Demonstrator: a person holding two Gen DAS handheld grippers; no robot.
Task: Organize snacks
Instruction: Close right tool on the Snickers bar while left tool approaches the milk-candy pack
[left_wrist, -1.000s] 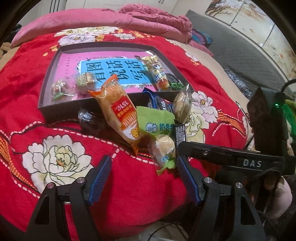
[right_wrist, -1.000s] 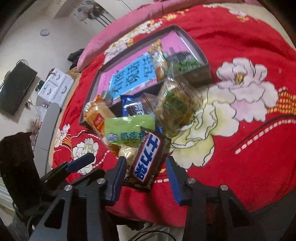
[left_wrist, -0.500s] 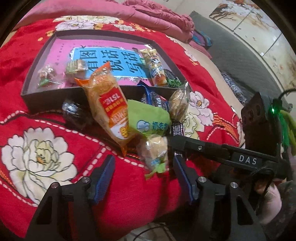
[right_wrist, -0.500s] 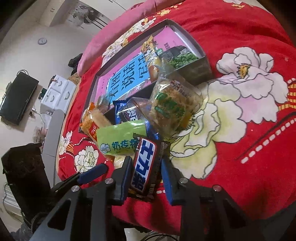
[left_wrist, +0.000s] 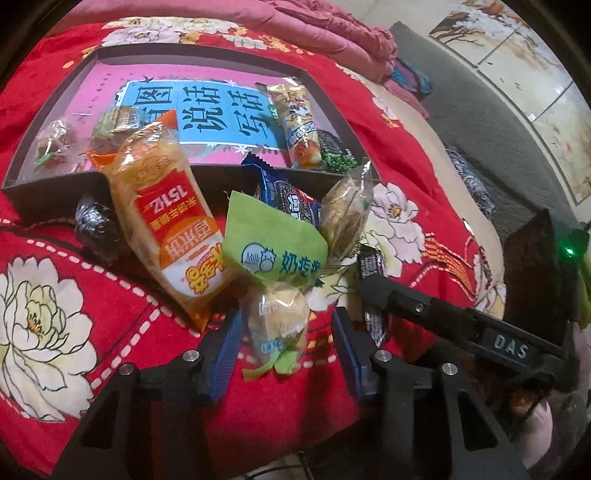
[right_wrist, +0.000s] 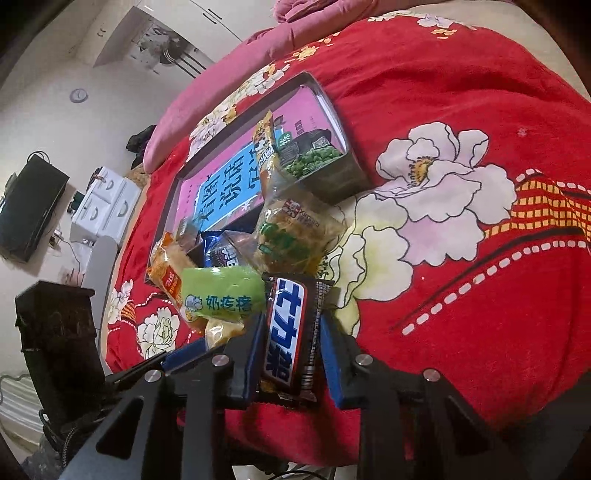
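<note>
Right gripper (right_wrist: 291, 354): pads clamped on Snickers bar (right_wrist: 286, 332) at the pile's near edge, before the tray (right_wrist: 343, 173). Left gripper (left_wrist: 284, 343): spread, straddling small clear-wrapped pastry (left_wrist: 277, 321), not gripping. Risk: slick wrappers slipping; lifting may drag the green milk-candy pack (right_wrist: 221, 299) off the bed.

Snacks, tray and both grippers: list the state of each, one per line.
left gripper: open, straddling the small bun packet, not touching.
right gripper: nearly closed around the chocolate bar; contact unclear.
green milk candy pack: lying in the pile, outside the tray.
orange rice cracker pack: leaning on the tray's front wall.
tray: open, holding a few snacks.
</note>
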